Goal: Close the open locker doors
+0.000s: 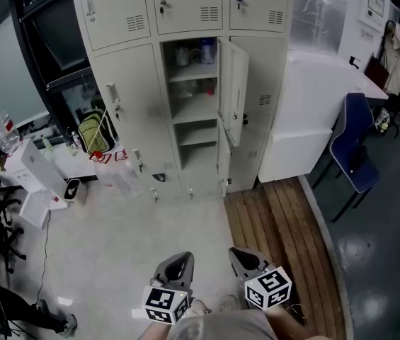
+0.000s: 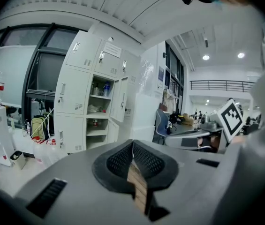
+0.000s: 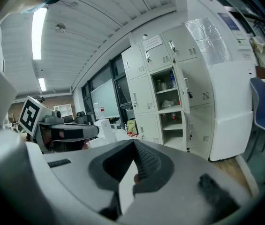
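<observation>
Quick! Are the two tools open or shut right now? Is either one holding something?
Left tool: closed, nothing held.
Right tool: closed, nothing held.

The left tool (image 1: 180, 259) and the right tool (image 1: 240, 253) look alike. Each has a smooth, pale grey shell that narrows forward to a dark, hooded mouth. Seen from the left gripper view, that mouth is lined with black pads (image 2: 147, 160) covered in a fine dotted mesh. Short dark slots (image 2: 48, 198) are cut into the shell on either side. Each tool carries a white marker cube printed with black square patterns, one on the left tool (image 1: 166, 304) and one on the right (image 1: 268, 287). The person wears a light grey top (image 1: 217, 326).
</observation>
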`<state>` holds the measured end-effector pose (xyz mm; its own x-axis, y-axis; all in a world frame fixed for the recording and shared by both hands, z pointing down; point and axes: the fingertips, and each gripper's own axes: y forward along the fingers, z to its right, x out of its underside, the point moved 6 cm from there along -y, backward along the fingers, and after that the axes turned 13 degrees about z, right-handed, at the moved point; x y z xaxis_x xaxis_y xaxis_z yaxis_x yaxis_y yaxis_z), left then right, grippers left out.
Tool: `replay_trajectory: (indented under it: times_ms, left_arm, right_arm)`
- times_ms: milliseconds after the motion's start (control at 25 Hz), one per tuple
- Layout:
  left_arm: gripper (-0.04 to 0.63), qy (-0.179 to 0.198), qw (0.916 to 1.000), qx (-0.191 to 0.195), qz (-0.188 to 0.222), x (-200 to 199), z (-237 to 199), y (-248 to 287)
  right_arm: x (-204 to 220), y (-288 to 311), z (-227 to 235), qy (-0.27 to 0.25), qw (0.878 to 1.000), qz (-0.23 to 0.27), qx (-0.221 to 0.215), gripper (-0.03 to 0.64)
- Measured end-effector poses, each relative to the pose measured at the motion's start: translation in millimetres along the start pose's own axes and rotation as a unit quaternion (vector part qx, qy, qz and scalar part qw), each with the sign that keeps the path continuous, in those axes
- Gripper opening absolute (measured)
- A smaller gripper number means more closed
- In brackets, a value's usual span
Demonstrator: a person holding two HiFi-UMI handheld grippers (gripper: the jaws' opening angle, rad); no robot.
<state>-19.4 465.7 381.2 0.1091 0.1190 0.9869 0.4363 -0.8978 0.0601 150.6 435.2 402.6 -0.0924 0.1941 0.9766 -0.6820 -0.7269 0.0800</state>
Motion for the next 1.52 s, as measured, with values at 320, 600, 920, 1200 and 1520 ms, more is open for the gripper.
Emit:
replay_trajectory:
  times_ms: [320, 600, 920, 1200, 1520]
  left_arm:
    - [0.015, 0.0, 0.9999, 0.01, -0.002, -2, -6, -4]
    - [0.015, -0.001, 0.9999, 0.014, 0.005, -9, -21, -11]
    - [0.015, -0.007, 0.9997, 0.024, 0.005, -6, -45, -27]
    - [0.015, -0.008, 0.9995, 0.031, 0.004, -3, -63, -24]
    - [0.015, -0.008, 0.9994, 0.033, 0.005, -6, -80, 2]
  right_arm:
    - [1, 6, -5, 0.022, 1.0, 0.006, 0.005, 0.028]
    - [6, 20, -21, 0.026, 1.0, 0.001, -0.001, 0.028]
    - [14, 40, -50, 0.02, 1.0, 0.002, -0.006, 0.028]
    - [17, 51, -54, 0.014, 1.0, 0.002, 0.005, 0.028]
    - [14, 72, -37, 0.017, 1.0, 0.006, 0.006, 0.028]
